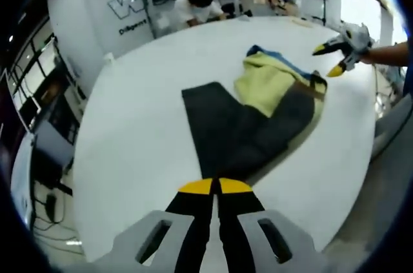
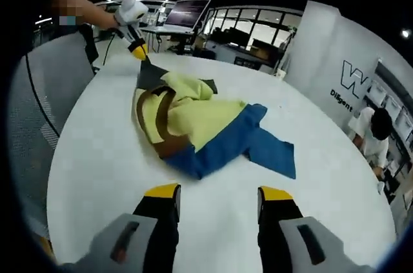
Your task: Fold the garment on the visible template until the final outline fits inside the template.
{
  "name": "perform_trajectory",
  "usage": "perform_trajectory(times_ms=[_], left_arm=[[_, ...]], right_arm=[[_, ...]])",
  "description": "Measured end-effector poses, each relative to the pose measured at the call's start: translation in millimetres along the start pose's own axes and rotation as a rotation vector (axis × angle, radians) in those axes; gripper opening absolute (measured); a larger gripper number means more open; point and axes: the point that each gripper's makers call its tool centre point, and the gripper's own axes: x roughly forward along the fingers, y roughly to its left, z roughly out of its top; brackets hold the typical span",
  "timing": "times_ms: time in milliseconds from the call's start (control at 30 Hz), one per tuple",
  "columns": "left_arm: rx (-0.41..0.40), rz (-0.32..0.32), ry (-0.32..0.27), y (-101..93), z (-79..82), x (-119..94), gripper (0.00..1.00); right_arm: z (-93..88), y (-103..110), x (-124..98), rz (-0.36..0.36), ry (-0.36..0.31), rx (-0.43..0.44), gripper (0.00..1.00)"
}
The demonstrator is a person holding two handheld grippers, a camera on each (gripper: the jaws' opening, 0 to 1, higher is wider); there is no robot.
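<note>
Now | L tool (image 1: 215, 186) closed on garment (image 1: 258, 115) | R tool (image 2: 218, 193) open, empty

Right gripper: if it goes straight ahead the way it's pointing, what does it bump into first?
Probably the garment. The right gripper is open over bare table, and the garment's blue edge lies right ahead of it. How high the gripper sits is unclear.
</note>
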Motion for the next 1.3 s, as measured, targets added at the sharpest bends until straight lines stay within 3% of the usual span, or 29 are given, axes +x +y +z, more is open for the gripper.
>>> perform_trajectory(times_ms=[400,467,567,667,1100,1300], left_arm=[[-0.020,-0.002,0.002,7.9,-3.3,4.0,0.05],[-0.023,-0.002,0.001,8.0,-3.5,3.9,0.05],[-0.026,-0.002,0.000,7.7,-3.8,2.9,0.05],[-0.033,-0.002,-0.005,7.9,-3.9,1.7,0.05],[-0.042,-0.001,-0.011,2.9,1.2,-3.8,0.04],[-0.032,-0.006,-0.011,3.0,4.4,-4.5,0.04]], right_arm=[[8.2,13.2,23.2,0.067,0.015,-0.253,0.18],[9.2,15.8,25.8,0.078,0.013,-0.270,0.14],[9.7,21.3,26.8,0.107,0.012,-0.275,0.01],[9.2,27.1,27.8,0.122,0.020,-0.298,0.00],[16.8,13.2,10.2,0.083,-0.020,-0.157,0.00],[34.2,-0.2,-6.9,0.056,-0.064,-0.108,0.00]])
